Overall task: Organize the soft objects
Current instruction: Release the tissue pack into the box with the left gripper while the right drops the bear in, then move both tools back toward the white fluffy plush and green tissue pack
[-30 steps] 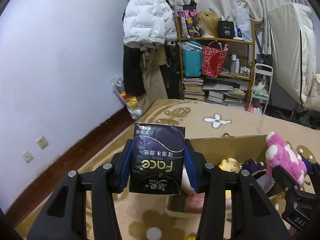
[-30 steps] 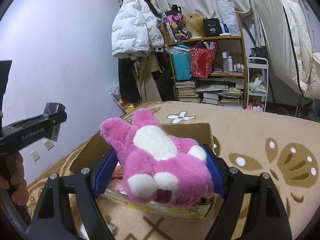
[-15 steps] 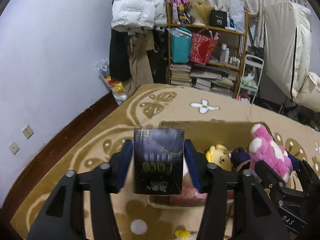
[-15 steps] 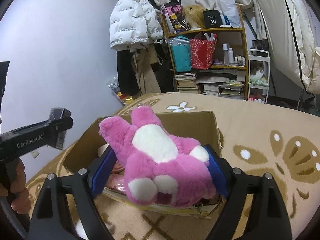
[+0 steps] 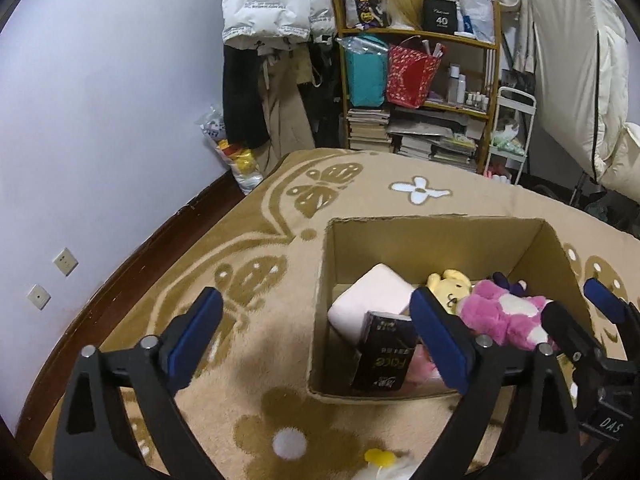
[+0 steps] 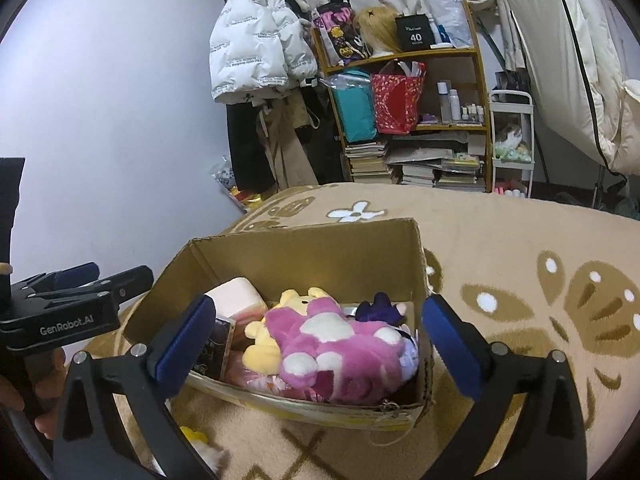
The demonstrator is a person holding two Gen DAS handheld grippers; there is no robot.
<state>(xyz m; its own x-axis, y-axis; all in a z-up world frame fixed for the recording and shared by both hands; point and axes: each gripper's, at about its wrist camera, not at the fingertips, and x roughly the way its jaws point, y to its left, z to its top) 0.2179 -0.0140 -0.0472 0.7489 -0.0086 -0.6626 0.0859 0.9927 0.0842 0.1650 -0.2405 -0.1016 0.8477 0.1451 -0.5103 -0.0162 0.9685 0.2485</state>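
While hovering over the open brown cardboard box [image 5: 436, 240], left gripper [image 5: 320, 336] spread wide, empty; right gripper [image 6: 316, 332] likewise spread. Black plastic tissue pack [image 5: 384, 354] upright-tilted inside at left corner, fluffy pink plush toy [image 6: 340, 344] lying alongside rightward. Small yellow-and-white soft thing [image 5: 380, 460] outside on carpet, nearest left gripper, probably next.

Black left tool [image 5: 316, 334] with blue pads [image 5: 196, 334], silver screws, "GenRobot.AI" lettering.
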